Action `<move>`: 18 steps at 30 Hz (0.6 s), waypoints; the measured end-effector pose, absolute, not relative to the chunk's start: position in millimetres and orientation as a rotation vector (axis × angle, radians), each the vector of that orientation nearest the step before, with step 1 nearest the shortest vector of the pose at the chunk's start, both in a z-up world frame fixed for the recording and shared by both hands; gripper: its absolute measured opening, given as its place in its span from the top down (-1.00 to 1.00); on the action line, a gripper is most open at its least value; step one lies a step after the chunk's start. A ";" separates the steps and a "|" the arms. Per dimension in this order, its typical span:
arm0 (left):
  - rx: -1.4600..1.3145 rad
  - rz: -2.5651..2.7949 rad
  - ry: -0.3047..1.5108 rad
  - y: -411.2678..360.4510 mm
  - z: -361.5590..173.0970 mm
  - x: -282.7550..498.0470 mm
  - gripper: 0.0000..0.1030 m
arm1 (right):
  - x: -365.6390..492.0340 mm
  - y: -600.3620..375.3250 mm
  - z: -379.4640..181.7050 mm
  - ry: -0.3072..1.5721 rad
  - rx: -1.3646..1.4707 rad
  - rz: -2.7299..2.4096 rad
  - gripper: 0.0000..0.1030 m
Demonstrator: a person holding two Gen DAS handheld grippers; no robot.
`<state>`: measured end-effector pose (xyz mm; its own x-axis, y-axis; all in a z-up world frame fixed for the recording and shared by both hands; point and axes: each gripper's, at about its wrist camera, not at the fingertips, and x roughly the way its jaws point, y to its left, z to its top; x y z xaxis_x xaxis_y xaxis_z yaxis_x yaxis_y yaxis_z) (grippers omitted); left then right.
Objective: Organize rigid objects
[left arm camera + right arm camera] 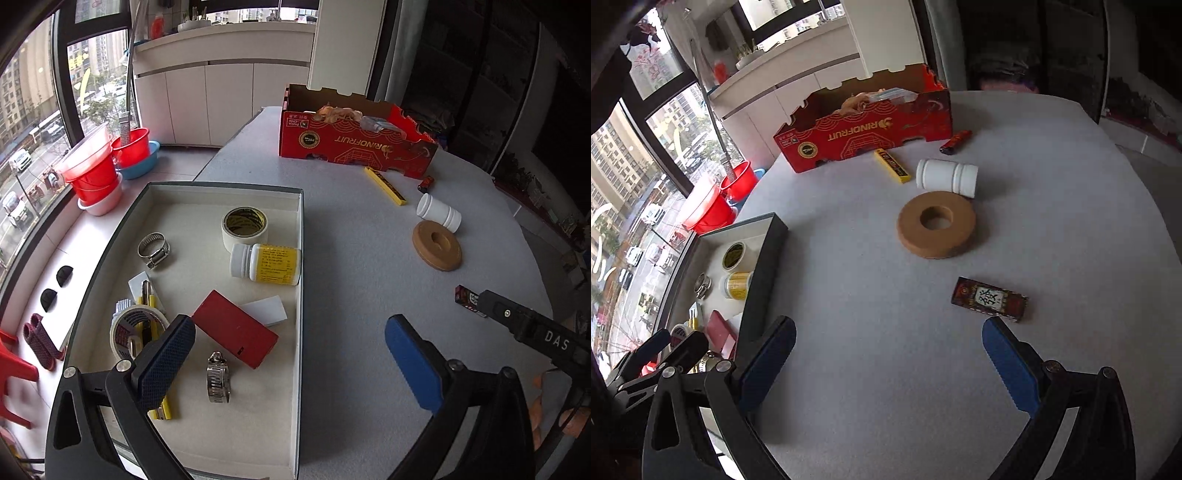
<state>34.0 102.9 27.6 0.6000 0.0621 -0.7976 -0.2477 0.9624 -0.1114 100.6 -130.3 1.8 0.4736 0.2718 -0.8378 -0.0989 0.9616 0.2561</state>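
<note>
Shallow tray (300,236) sits at table's left edge w/ tape roll (244,225), yellow-label bottle (266,264), red block (236,328), hose clamps (218,376) inside. Out on the grey table (849,295): brown ring (936,223) touching white jar (947,177), yellow bar (892,165), dark patterned box (990,300), red carton (864,133) behind. Left gripper (291,354) wide open, empty, straddling tray's right wall. Right gripper (888,354) wide open, empty, just short of patterned box.

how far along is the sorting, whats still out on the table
Mostly done: the white tray already holds tape rolls, hose clamps and a yellow-labelled bottle. Both grippers are open and empty. Left out: brown cork ring, white ribbed bottle, dark patterned box, yellow strip, red lighter.
</note>
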 end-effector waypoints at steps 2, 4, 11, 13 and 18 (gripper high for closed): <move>-0.210 0.167 0.913 88.4 31.2 42.4 -0.99 | 107.0 -154.9 -12.5 1.090 0.239 0.116 -0.97; -0.204 0.161 0.914 75.3 35.7 53.6 -0.99 | 113.2 -172.8 -25.4 1.121 0.305 0.036 -0.97; -0.240 0.219 0.895 68.8 51.3 84.3 -0.99 | 137.4 -157.6 -46.0 1.128 0.305 -0.016 -0.98; -0.244 0.227 0.895 71.2 54.0 89.0 -0.99 | 143.1 -145.3 -46.7 1.109 0.294 -0.006 -0.98; -0.213 0.232 0.900 68.5 55.4 102.7 -0.99 | 145.1 -113.0 -54.1 1.071 0.058 0.001 -0.90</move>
